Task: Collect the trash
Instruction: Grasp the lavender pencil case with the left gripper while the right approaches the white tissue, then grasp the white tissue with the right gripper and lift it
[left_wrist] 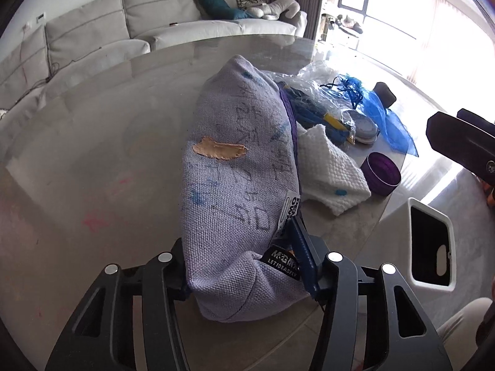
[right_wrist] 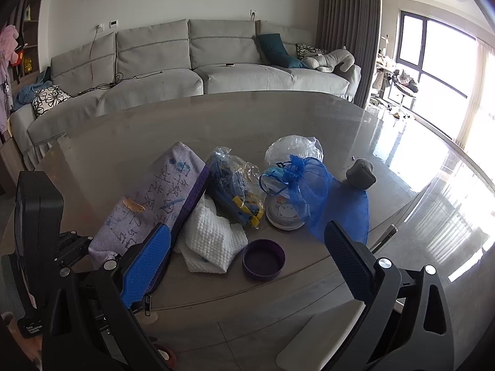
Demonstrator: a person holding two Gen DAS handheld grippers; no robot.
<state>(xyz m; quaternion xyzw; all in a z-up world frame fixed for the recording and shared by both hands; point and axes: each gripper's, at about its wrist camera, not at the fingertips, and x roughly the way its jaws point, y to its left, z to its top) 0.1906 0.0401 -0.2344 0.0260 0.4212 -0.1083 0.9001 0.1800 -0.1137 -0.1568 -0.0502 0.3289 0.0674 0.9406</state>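
My left gripper [left_wrist: 247, 266] is shut on the near end of a scribbled lilac fabric pouch [left_wrist: 238, 167] lying on the glass table [left_wrist: 92, 154]. The pouch also shows in the right wrist view [right_wrist: 145, 204]. Beside it lie a white knitted cloth [right_wrist: 210, 238], a purple lid [right_wrist: 263, 259], a clear plastic bag with blue and yellow pieces [right_wrist: 238, 188], a blue mesh bag [right_wrist: 312, 185] and a round cartoon tin [right_wrist: 286, 213]. My right gripper [right_wrist: 247, 262] is open and empty, hovering just before the purple lid.
A white bin [left_wrist: 430, 241] with a dark opening stands below the table's right edge. A dark grey stone-like lump [right_wrist: 360, 174] sits on the table behind the mesh bag. A grey sofa [right_wrist: 185, 68] runs behind the table.
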